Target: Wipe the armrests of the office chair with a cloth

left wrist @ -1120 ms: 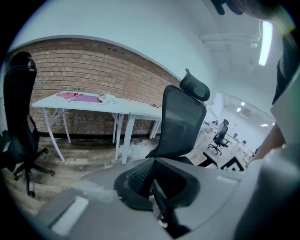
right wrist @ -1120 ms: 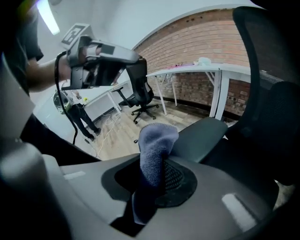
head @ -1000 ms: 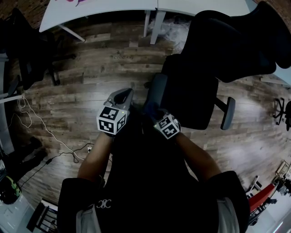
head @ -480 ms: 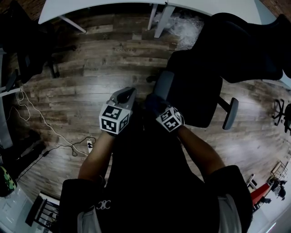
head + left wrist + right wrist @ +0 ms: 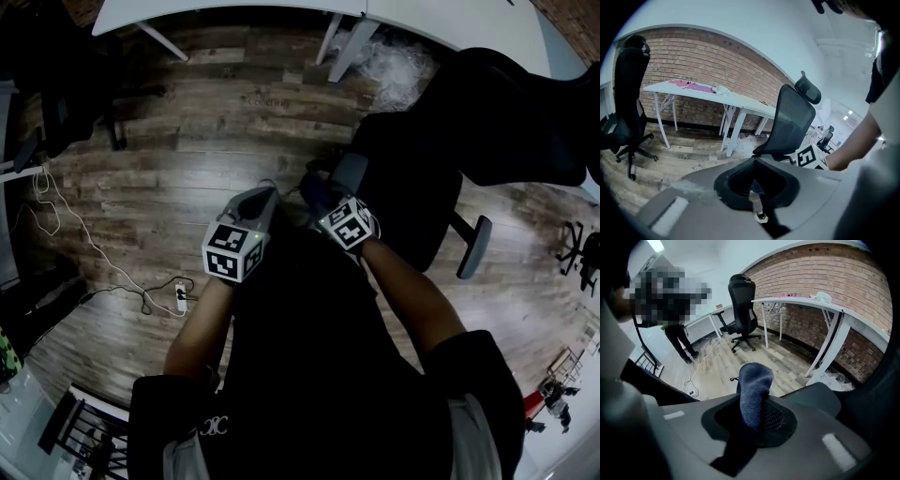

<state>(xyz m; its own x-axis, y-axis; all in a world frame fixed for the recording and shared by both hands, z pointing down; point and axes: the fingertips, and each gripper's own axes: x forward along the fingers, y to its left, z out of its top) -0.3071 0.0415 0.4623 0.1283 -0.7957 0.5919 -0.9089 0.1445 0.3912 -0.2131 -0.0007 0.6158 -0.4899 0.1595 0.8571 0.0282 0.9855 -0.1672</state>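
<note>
Head view, looking steeply down: a person stands beside a black office chair (image 5: 417,178) on a wood floor, holding a gripper in each hand. The right gripper (image 5: 326,208) is clamped on a blue cloth (image 5: 753,390), which sticks up from between its jaws. The cloth sits just beside the near armrest (image 5: 349,172), a grey pad; whether it touches cannot be told. The left gripper (image 5: 257,202) is closed with nothing in it, held level just beside the right one, clear of the chair. Both forearms reach forward, elbows bent. The step in hand seems to be wiping this near armrest. The next move likely calls for pressing the cloth flat and drawing it along the pad, before crossing to the far armrest (image 5: 474,247)
</note>
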